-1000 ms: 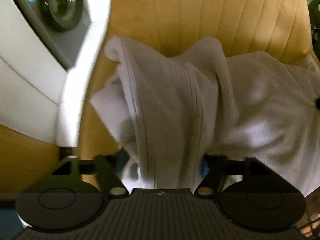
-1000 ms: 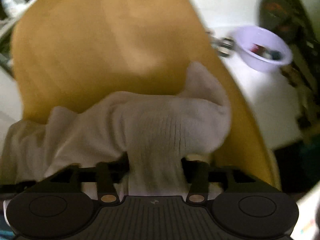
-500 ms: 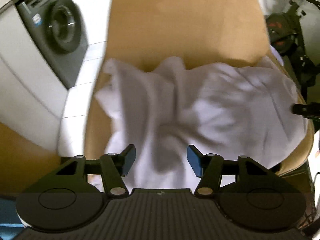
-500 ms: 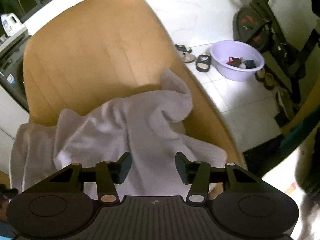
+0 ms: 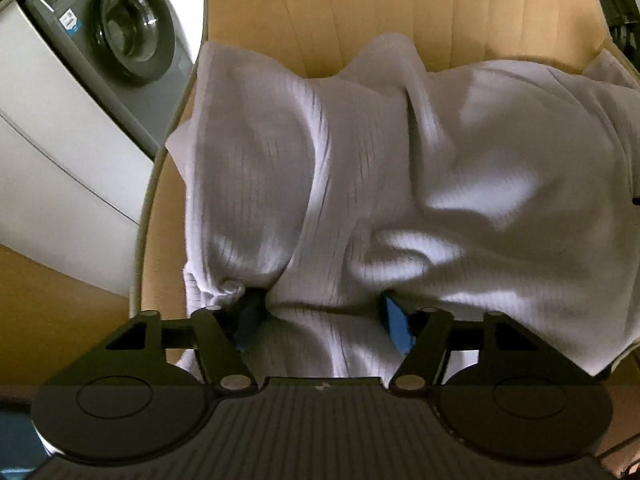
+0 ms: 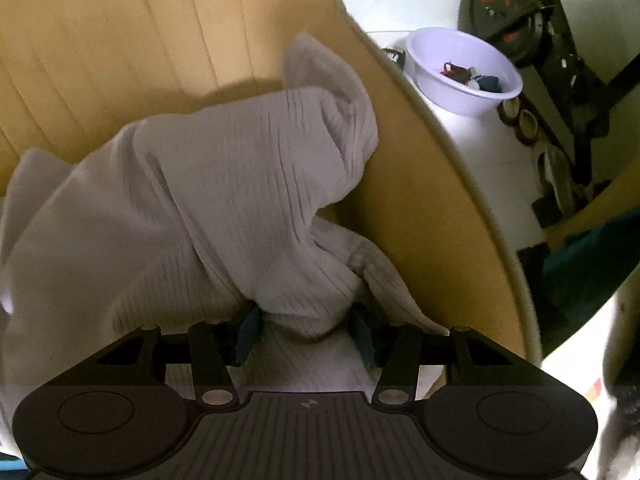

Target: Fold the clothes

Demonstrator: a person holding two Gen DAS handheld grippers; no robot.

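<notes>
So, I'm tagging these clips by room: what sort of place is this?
Probably a home laundry or utility area: a front-loading washing machine, a plastic basin on the tiled floor, and a white garment on a chair.

left wrist cam: behind left claw (image 5: 322, 320), steeply down, close on garment (image 5: 400, 184)
right wrist cam: same, over right claw (image 6: 306, 330)
shared: garment, yellow chair (image 6: 120, 60)

A grey washing machine (image 5: 128, 36) fills the upper left of the left view. In the right view's upper right, a lavender basin (image 6: 464, 70) sits beside a dark exercise bike (image 6: 516, 4).
</notes>
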